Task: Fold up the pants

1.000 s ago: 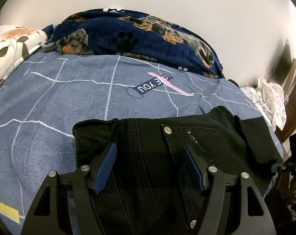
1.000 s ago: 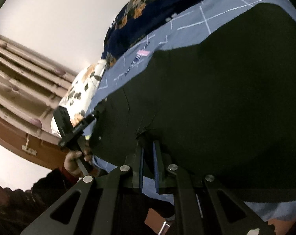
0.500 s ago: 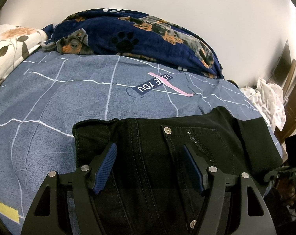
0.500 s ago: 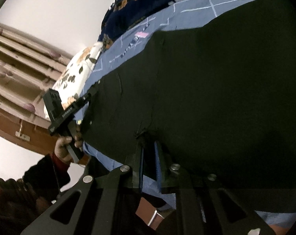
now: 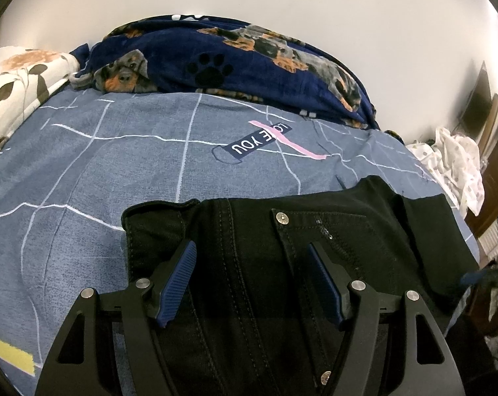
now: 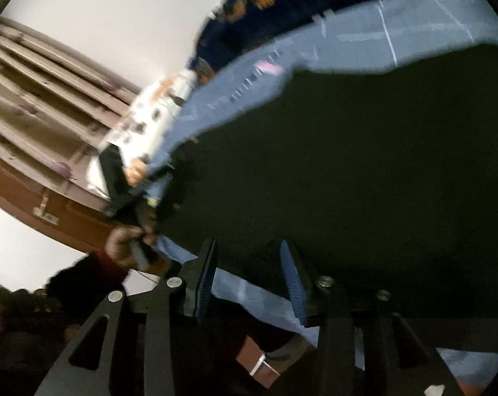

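Black pants lie flat on a blue-grey bedsheet, waistband and back pocket toward the left wrist view. My left gripper is open, hovering just over the waistband area, holding nothing. In the blurred right wrist view the pants fill the right side as a dark sheet. My right gripper is open at the pants' near edge over the bed's edge, holding nothing. The left gripper shows small at the pants' far end.
A navy dog-print blanket is heaped at the back against the white wall. A floral pillow lies at the left. White clothes pile at the right off the bed. Brown wooden furniture stands beyond the bed.
My right gripper has opened and let go of the pants' edge; its view is now blurred from motion. My left gripper has stayed open in place.
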